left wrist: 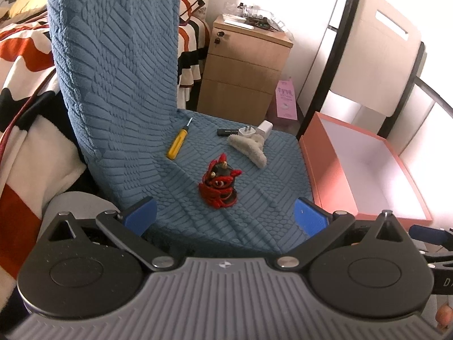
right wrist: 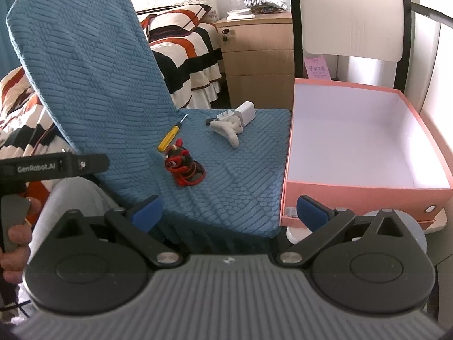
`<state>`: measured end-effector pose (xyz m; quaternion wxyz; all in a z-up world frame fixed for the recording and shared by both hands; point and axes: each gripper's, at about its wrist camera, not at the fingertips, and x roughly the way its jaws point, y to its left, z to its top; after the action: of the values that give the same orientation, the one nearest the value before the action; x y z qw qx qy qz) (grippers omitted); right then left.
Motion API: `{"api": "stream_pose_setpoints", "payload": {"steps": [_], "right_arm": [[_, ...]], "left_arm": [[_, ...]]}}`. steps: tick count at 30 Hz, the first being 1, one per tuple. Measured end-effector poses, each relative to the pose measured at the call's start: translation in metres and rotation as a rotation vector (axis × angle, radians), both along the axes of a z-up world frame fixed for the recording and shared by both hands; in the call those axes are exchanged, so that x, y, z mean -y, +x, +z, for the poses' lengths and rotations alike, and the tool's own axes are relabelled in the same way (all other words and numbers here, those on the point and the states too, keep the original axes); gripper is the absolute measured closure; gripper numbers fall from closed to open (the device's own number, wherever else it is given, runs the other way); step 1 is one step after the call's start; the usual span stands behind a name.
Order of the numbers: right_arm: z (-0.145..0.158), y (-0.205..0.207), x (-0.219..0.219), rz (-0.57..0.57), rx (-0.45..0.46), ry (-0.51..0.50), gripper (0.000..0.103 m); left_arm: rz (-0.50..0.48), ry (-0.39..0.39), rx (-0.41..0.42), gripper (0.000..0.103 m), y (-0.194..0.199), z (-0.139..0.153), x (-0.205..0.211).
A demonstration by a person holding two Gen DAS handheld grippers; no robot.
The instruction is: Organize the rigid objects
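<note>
On the blue chair seat lie a red and black figurine, a yellow screwdriver, a fluffy white hair claw, a white charger plug and a small black stick. An empty pink box stands to the right of the seat. My left gripper is open and empty, just short of the figurine. My right gripper is open and empty at the seat's front edge.
A wooden drawer cabinet stands behind the chair, with a striped bed to the left. A second chair's back rises behind the box. The left gripper's body shows at the left of the right wrist view.
</note>
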<state>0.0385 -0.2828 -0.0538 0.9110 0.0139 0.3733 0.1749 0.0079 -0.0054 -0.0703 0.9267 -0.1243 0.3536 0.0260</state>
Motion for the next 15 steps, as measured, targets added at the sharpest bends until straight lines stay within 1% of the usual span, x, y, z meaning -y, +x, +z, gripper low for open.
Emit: {"api": "stream_pose_setpoints", "payload": {"steps": [3,8,11,15], "right_arm": [[-0.003,0.003,-0.002,0.018,0.013,0.021,0.000],[-0.011,0.012,-0.015,0.035,0.013,0.002,0.000],[-0.016,0.018,-0.018,0.031,0.016,-0.004,0.000],[-0.023,0.031,-0.019,0.039,0.024,0.005,0.000]], "left_arm": [[0.018,0.002,0.001,0.000,0.005,-0.005,-0.004],[0.031,-0.014,0.011,0.000,0.011,-0.012,-0.011],[0.036,-0.012,0.001,0.000,0.017,-0.020,-0.015],[0.030,-0.010,0.008,0.000,0.028,-0.027,-0.017]]}}
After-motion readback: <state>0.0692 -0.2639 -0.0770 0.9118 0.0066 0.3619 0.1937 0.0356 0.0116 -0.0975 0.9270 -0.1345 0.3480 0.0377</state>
